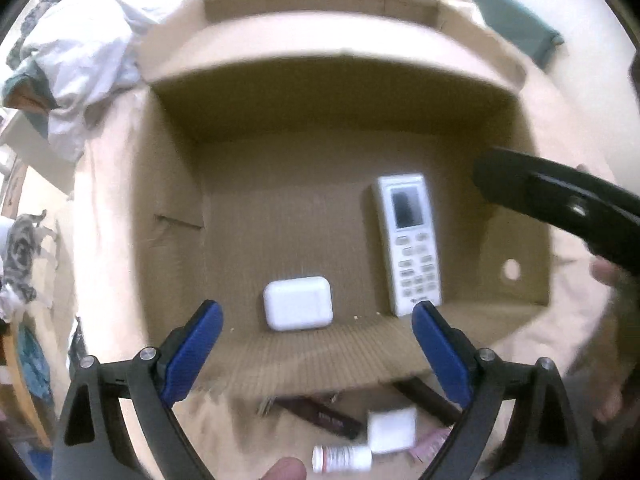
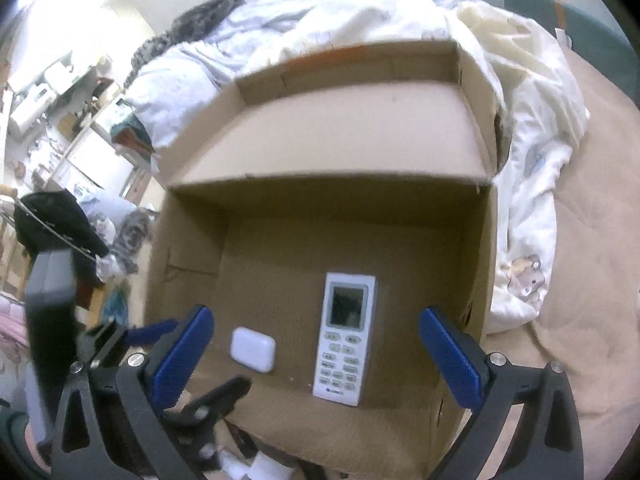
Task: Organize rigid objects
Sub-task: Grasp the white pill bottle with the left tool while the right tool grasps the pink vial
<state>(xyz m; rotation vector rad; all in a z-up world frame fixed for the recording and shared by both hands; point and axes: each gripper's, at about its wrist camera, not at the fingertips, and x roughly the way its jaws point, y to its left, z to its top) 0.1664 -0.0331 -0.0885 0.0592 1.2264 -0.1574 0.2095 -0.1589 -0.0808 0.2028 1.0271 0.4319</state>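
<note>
Two grippers, both spread wide with nothing between the blue pads. Left gripper [image 1: 318,344] hangs over the near wall of the cardboard box [image 1: 176,184], pointing steeply down; right gripper [image 2: 316,354] sits above the same near edge, tilted less.

Nearest, outside the box on the tan sheet below the left gripper: a small white pill bottle [image 1: 342,458] lying on its side, a white square item [image 1: 392,428] touching it, and a dark flat strip [image 1: 320,418] just beside. All blurred, can't identify further. A fingertip [image 1: 284,470] shows at the bottom edge.

Inside the box, on the floor near the front wall: white earbud case [image 1: 298,303] on the left, white remote control [image 1: 408,240] on the right, face up, screen end pointing to the far wall. The two sit apart, not touching.

Far side: box flaps folded outward, then rumpled white bedding [image 2: 400,12] behind and to the right of the box. Room clutter beyond at left, too blurred to tell.
</note>
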